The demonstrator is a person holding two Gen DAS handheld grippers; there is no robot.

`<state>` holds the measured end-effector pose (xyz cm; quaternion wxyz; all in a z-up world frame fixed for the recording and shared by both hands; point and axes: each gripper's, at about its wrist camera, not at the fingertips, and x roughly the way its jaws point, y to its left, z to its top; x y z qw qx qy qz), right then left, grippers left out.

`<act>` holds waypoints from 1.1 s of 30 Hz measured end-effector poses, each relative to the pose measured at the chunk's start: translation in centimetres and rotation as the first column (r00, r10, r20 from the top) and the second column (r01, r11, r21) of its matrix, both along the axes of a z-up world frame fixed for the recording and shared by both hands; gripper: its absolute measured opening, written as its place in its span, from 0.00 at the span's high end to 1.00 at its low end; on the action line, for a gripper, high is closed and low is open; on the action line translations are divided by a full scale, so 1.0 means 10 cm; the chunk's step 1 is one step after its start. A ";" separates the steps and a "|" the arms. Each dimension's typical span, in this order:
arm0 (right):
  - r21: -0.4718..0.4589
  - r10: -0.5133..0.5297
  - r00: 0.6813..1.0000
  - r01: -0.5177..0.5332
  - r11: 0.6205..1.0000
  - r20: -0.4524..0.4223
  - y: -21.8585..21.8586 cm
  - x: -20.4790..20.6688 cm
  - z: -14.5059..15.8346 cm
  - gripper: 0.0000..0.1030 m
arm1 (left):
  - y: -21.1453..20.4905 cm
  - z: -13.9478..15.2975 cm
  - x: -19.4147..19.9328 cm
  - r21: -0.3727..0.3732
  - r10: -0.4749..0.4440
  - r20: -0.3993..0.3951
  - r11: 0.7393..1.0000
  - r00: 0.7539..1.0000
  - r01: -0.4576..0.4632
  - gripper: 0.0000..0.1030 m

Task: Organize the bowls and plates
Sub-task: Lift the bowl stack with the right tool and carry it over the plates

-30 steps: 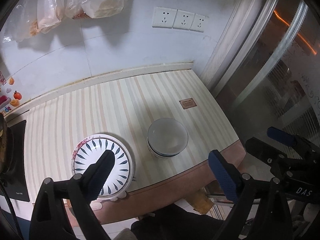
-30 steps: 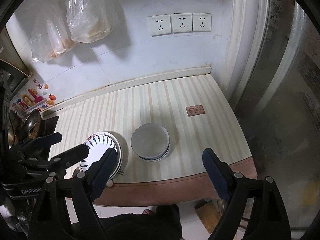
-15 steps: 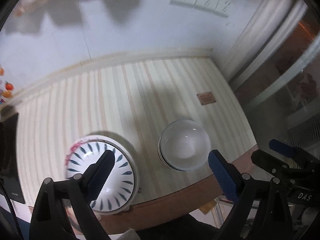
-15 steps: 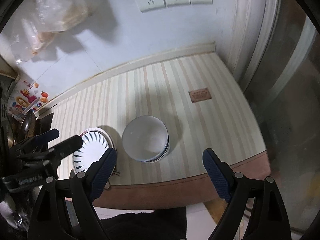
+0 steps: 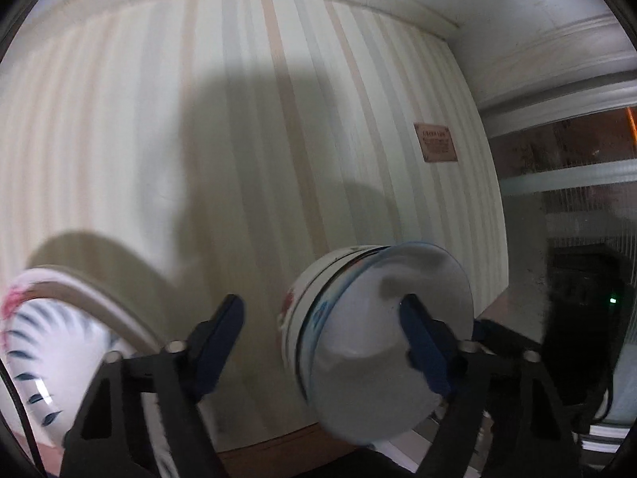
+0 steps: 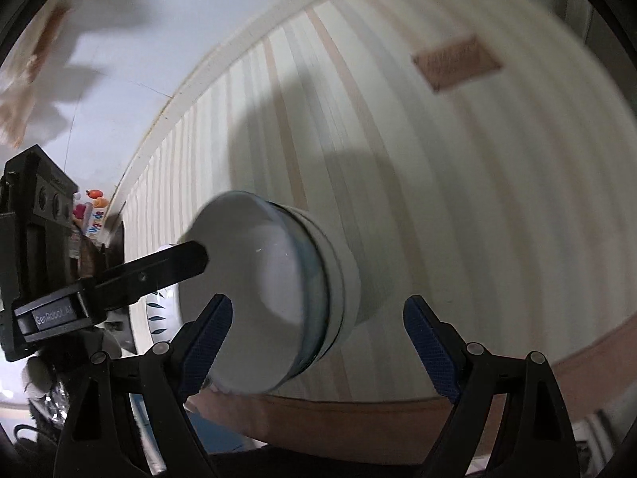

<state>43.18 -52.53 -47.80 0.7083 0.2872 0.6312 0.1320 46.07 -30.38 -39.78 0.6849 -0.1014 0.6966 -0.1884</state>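
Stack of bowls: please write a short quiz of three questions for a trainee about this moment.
1. True or false: the left gripper is shut on the stack of bowls.
2. In the left wrist view, what lies to the left of the stack? A) blue-patterned plate B) cup C) frying pan
3. Fill in: the right gripper has its jaws ____ and holds nothing.

Key: 1. False: its jaws are open, one inside the top bowl and one outside the stack. 2. A. 3. open.
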 end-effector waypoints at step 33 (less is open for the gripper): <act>0.178 0.081 0.991 -0.060 0.982 -0.111 0.56 0.60 -0.56 0.43 | 0.11 -0.13 -0.10 0.007 0.103 -0.046 0.995 0.994 -0.102 0.45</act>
